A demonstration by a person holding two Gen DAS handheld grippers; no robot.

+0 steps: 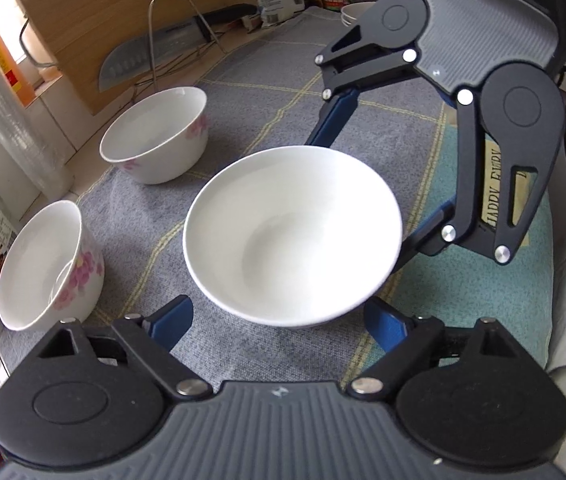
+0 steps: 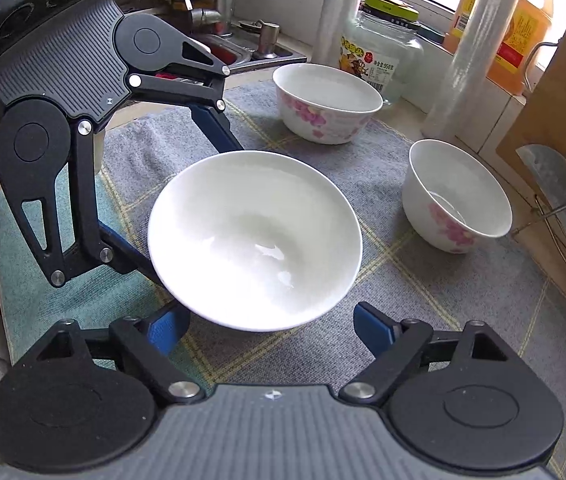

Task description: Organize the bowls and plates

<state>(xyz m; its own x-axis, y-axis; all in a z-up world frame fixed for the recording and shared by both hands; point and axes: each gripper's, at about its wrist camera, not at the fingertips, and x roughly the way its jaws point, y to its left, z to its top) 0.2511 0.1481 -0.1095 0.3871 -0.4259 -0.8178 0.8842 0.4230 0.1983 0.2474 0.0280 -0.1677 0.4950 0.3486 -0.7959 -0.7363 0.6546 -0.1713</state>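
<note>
Dead centre of both wrist views we've got the plain white bowl (image 1: 293, 236), sitting on the grey checked mat (image 1: 243, 92). Our left gripper (image 1: 279, 316) and right gripper (image 2: 271, 320) both straddle it from opposite sides, jaws spread wide around the bowl, but we can't tell if the pads actually touch it. Two flowered bowls (image 1: 155, 134) (image 1: 49, 266) sit at left, apart, near the cleaver (image 1: 127, 66).
</note>
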